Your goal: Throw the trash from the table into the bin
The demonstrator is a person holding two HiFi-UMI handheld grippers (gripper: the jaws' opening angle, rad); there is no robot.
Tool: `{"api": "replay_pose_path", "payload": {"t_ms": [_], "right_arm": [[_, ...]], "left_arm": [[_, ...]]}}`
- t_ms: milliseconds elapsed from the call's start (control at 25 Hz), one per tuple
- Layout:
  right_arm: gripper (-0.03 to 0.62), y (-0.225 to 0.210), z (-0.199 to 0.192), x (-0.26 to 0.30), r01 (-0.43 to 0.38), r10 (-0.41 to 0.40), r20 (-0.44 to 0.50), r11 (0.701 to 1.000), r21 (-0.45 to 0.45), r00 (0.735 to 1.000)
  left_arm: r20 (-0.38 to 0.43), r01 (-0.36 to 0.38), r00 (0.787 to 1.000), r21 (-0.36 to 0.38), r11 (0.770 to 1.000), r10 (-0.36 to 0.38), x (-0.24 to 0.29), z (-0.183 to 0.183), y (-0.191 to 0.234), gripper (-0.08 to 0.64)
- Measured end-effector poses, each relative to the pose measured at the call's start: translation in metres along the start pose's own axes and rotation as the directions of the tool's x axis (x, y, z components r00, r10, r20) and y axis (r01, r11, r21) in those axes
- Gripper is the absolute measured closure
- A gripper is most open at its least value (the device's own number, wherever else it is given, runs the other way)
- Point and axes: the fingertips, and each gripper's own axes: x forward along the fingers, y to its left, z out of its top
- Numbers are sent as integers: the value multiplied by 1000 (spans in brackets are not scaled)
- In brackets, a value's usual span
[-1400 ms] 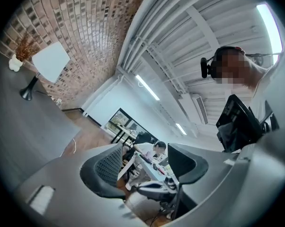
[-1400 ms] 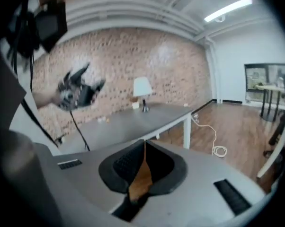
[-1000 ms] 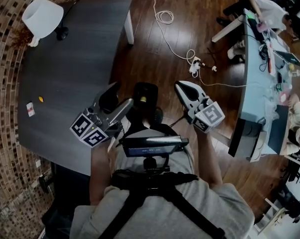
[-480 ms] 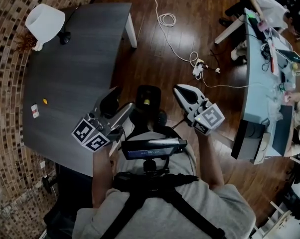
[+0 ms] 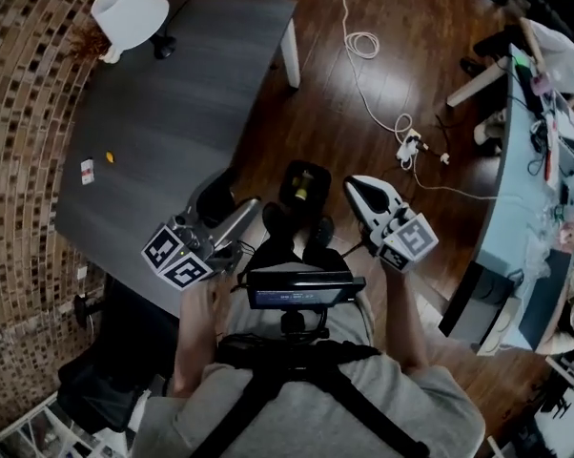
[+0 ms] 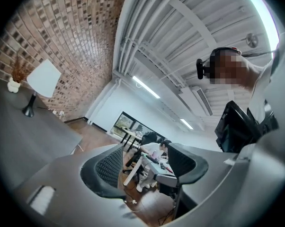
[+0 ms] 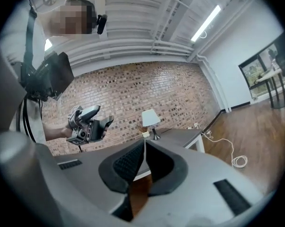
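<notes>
On the dark grey table (image 5: 173, 93), near its left edge, lie a small white scrap (image 5: 87, 171) and a tiny yellow scrap (image 5: 110, 157). A black bin (image 5: 303, 184) stands on the wooden floor in front of me, with something yellow inside. My left gripper (image 5: 232, 198) hovers over the table's near right corner, open and holding nothing; in its own view the jaws (image 6: 142, 167) frame only the room. My right gripper (image 5: 356, 187) is shut and holding nothing, just right of the bin. It faces the table (image 7: 180, 137) and the left gripper (image 7: 88, 122).
A white lamp (image 5: 130, 12) stands at the table's far end by the brick wall. A white cable (image 5: 358, 41) and a power strip (image 5: 408, 146) lie on the floor beyond the bin. A long desk (image 5: 525, 208) with people at it runs along the right.
The head view has swung, so the table, lamp and bin now sit lower and further right in the picture. Both grippers keep their jaws as before.
</notes>
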Motion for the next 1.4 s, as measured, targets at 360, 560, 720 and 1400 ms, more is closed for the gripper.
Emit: {"api": "replay_pose_path", "payload": {"t_ms": [360, 560, 720, 1400], "right_arm": [[541, 66, -15, 99, -244, 233, -172, 968, -49, 957], [352, 128, -40, 198, -311, 251, -324, 939, -148, 912], [281, 197, -66, 271, -389, 279, -414, 897, -208, 867], [367, 290, -243, 662, -629, 193, -774, 711, -313, 603]], "left_arm": [[218, -209, 953, -31, 977, 211, -116, 41, 31, 273], [316, -323, 886, -100, 941, 338, -219, 54, 70, 273], [380, -382, 830, -148, 912, 409, -309, 64, 94, 273], [494, -728, 341, -400, 557, 800, -540, 32, 106, 273]]}}
